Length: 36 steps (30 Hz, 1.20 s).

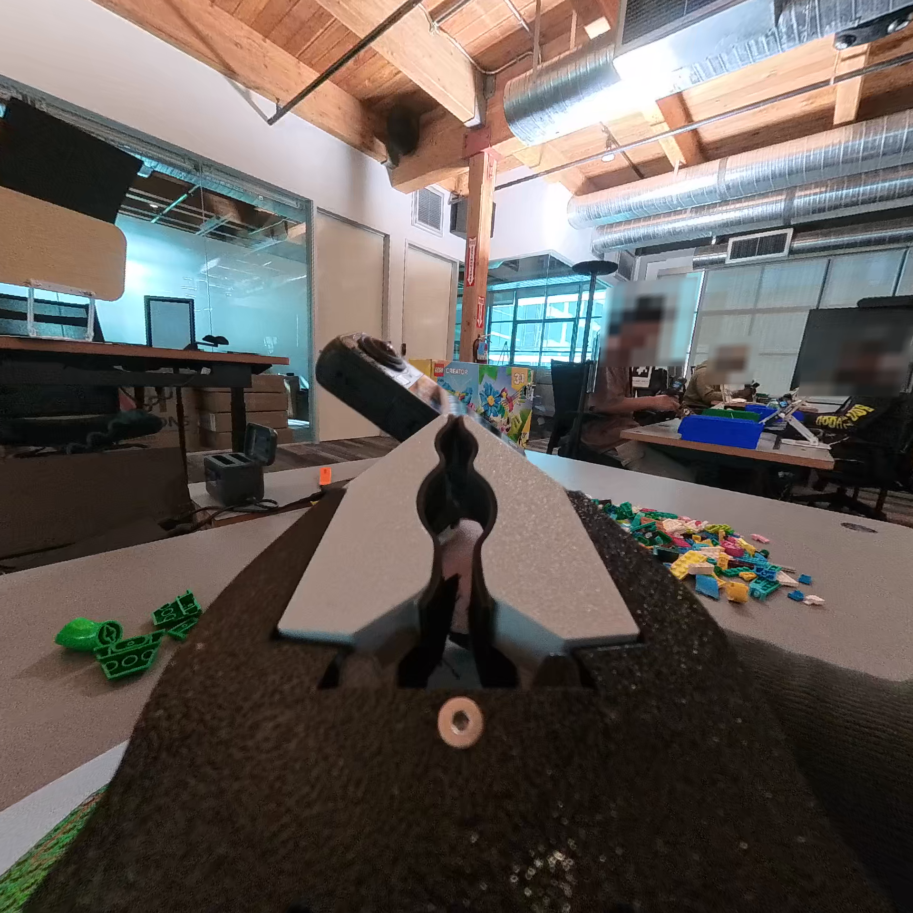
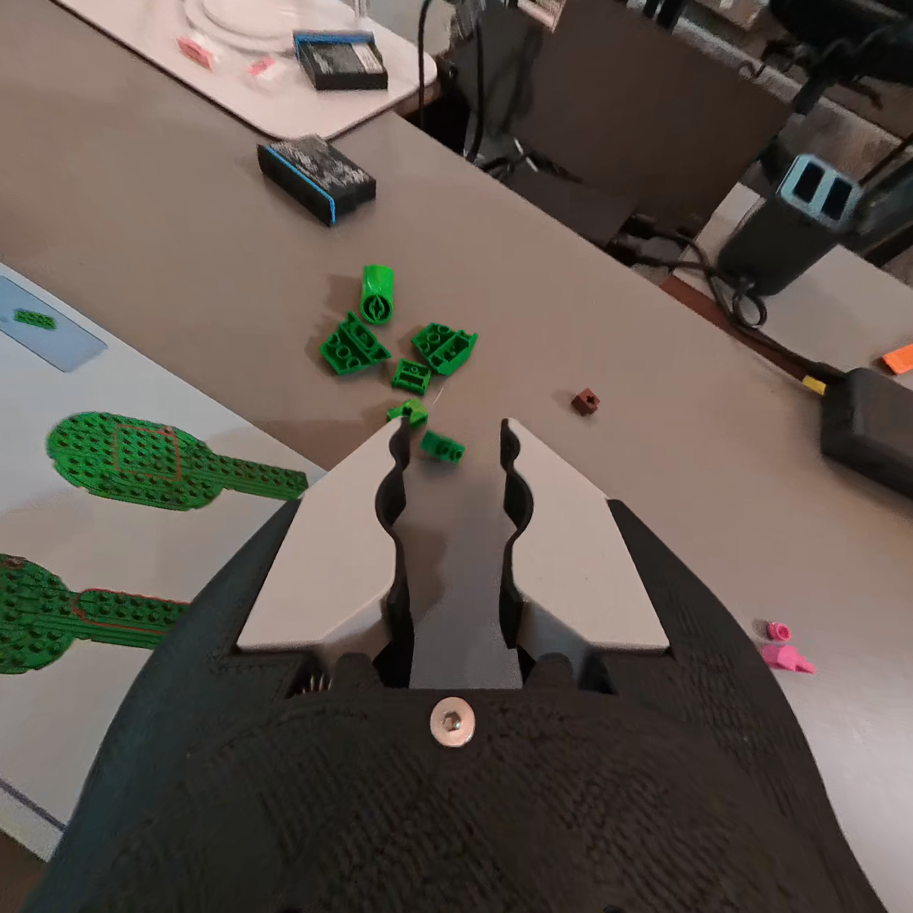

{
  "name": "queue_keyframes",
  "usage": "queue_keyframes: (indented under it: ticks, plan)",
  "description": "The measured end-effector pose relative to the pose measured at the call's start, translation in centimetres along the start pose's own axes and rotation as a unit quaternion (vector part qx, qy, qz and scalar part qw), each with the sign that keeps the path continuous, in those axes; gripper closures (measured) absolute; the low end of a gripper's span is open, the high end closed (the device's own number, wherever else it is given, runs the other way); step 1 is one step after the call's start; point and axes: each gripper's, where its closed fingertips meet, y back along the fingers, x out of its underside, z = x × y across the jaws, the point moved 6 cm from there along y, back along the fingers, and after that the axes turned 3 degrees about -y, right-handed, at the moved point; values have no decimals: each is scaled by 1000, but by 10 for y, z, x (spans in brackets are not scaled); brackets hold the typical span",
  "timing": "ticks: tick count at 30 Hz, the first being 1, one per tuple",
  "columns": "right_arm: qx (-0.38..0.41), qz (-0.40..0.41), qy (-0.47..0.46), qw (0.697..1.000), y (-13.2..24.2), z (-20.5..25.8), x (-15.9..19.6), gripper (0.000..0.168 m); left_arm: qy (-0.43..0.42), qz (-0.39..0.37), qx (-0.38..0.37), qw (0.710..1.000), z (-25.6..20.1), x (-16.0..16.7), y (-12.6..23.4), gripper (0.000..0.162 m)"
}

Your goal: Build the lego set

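Right gripper gapes over blurred green bricks, one half-hidden.

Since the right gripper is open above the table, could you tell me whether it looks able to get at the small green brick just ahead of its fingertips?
Probably yes. The right gripper is open, and the small green brick lies on bare table between its fingertips, with nothing over it. Another green piece beside one fingertip might get nudged.

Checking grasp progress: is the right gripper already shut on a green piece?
No, the right gripper is open, with a small green piece lying between its fingertips.
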Motion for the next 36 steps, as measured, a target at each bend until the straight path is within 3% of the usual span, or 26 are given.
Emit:
queue_keyframes:
  ticks: [4, 8, 11, 16, 19, 21, 25, 28, 31, 36]
  plan:
    - [11, -46, -30, 998, 22, -18, -14, 132, 8, 0, 0, 1000, 0, 1, -1, 162]
    - [37, -142, -103, 984, 73, -49, -27, 133, 8, 5, -5, 1000, 2, 2, 1, 161]
    - [93, -169, -91, 977, 119, -71, -14, 134, 0, 19, -5, 1000, -1, 10, 4, 159]
    - [218, -130, -40, 966, 226, -120, 68, 139, -41, 19, 6, 999, -5, 11, 3, 159]
    - [299, -13, 46, 953, 288, -142, 132, 142, -42, 24, 7, 999, -5, 14, 1, 159]
    - [276, 47, 78, 957, 315, -144, 168, 142, -43, 25, 8, 999, -5, 15, 1, 159]
    - [174, -1, 22, 984, 347, -134, 195, 145, -50, 27, 16, 998, -8, 16, 0, 160]
    - [141, 1, -21, 990, 352, -133, 210, 146, -57, 29, 22, 998, -10, 16, 0, 160]
    - [136, 46, -21, 989, 352, -135, 223, 145, -59, 31, 28, 997, -13, 17, 1, 161]
    - [167, 12, -70, 983, 355, -144, 228, 145, -62, 33, 34, 997, -16, 17, 2, 161]
